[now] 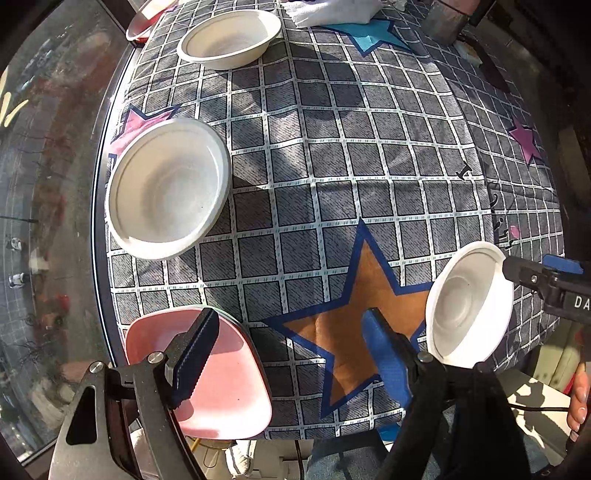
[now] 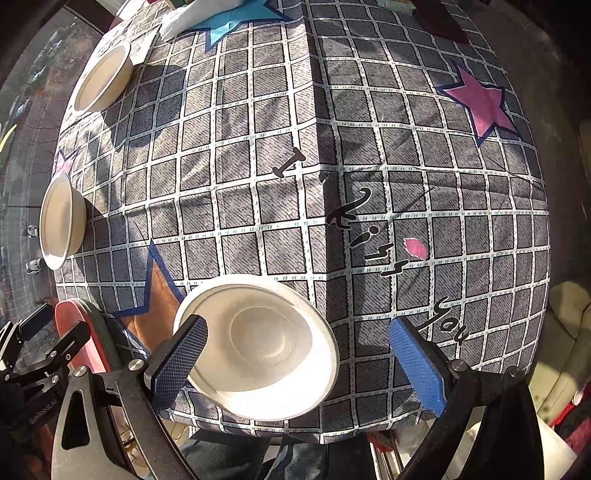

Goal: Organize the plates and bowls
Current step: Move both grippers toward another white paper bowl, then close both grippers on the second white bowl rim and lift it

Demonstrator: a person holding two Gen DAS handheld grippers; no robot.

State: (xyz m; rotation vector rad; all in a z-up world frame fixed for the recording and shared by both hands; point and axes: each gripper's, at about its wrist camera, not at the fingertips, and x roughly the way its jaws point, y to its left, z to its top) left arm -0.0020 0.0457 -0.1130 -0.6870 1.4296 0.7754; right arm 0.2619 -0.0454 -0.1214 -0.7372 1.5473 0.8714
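Observation:
Three white bowls sit on the checked tablecloth. One bowl is at the left edge, one at the far left, and a near bowl at the front right, also shown in the right wrist view. A pink square plate lies at the front left under my left gripper, which is open and empty above it. My right gripper is open, its jaws either side of the near bowl, the left pad over its rim.
Another pink plate hangs over the far left table edge. White folded cloth lies at the back. The table edge runs along the left by a glass wall. The pink plate stack shows in the right wrist view.

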